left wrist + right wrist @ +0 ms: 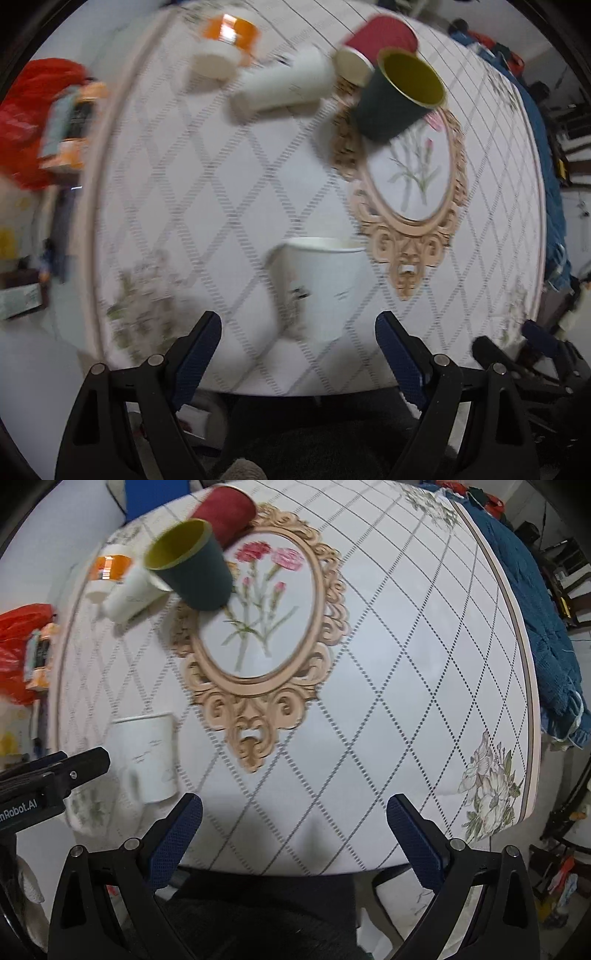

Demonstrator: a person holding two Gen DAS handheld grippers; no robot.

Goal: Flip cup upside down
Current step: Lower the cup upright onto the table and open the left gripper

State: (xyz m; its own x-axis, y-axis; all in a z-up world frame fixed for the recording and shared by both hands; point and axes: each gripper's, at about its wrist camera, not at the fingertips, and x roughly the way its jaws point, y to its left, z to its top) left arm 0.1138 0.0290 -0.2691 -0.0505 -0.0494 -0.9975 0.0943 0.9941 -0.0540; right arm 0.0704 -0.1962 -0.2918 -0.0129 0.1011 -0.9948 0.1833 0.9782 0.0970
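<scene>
A white paper cup (319, 286) stands upright, mouth up, near the table's front edge; it also shows in the right wrist view (147, 755). My left gripper (298, 334) is open, its jaws wide apart just in front of the cup, not touching it. My right gripper (294, 814) is open and empty over bare table, to the right of the cup. The left gripper's body (55, 775) shows at the left edge of the right wrist view. A dark green cup (400, 94) with a yellow inside stands upright farther back.
A round table (406, 701) with a diamond pattern and an ornate flower medallion (258, 627). At the back lie a red cup (376, 42), a white cup (284, 83) and an orange-banded cup (225, 46). Blue cloth (546, 620) hangs off the right edge. Red bag (33, 110) at left.
</scene>
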